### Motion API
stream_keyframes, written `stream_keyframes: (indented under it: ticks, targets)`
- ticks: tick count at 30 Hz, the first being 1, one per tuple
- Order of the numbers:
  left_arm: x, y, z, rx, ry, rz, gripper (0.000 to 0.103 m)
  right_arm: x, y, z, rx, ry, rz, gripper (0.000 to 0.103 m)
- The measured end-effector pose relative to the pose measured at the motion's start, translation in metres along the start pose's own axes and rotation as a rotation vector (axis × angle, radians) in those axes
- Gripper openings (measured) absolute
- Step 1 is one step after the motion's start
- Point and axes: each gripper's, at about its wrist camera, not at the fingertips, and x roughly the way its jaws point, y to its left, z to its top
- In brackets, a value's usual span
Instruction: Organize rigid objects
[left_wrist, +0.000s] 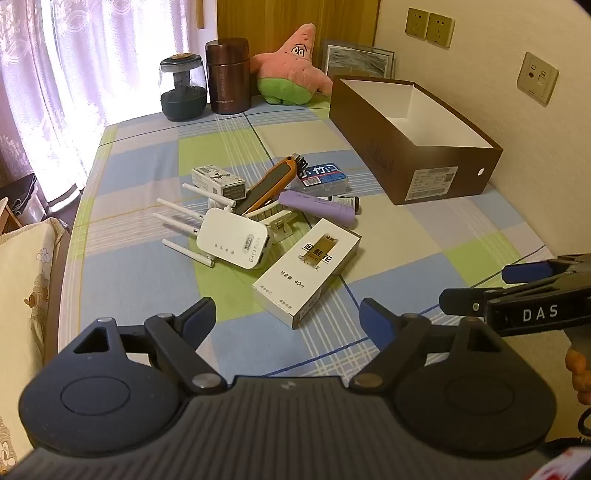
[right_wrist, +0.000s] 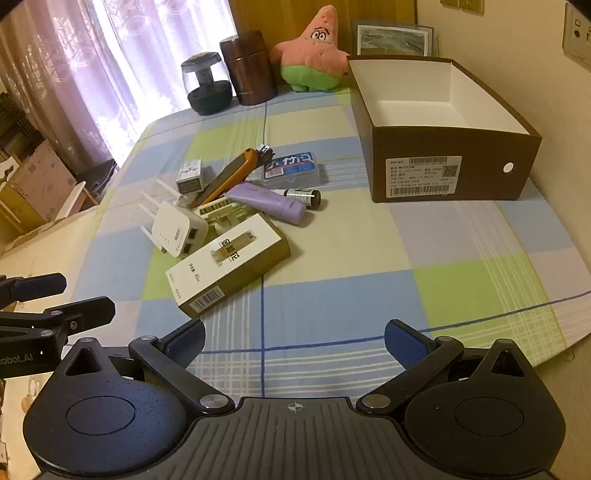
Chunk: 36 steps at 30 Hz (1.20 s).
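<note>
Both tongs hover empty above the near edge of the counter (right_wrist: 369, 258) with its blue-and-green checked cloth; the left tongs (left_wrist: 288, 321) stand wide apart, and the right tongs (right_wrist: 295, 341) likewise gape with nothing between them. The things to tidy lie in a loose heap at mid-counter: a long white-and-gold cardboard carton (left_wrist: 308, 271) nearest, touching a white four-antenna wifi repeater (left_wrist: 232, 242), with a lilac plastic tube (left_wrist: 317, 208), an orange-and-grey utility knife (left_wrist: 267, 184) and a clear blue-labelled plastic case (left_wrist: 323, 179) behind. The open brown cardboard shoebox (right_wrist: 454, 173), white inside and seemingly bare, sits well apart on the right, likely the destination. The carton looks the sensible first pick; grip it across its narrow width, near the middle, so it lifts level and does not drag the repeater; the right tongs are nearer the shoebox.
</note>
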Motion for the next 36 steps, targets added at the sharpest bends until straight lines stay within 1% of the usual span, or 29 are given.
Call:
stream_keyframes:
  ticks: [36]
  targets:
    - [0.0031,0.0021,0.0006,-0.003,0.007,0.003,0.083,0.0061,0.0040,0.0042,-0.003,0.002,-0.001,0.101]
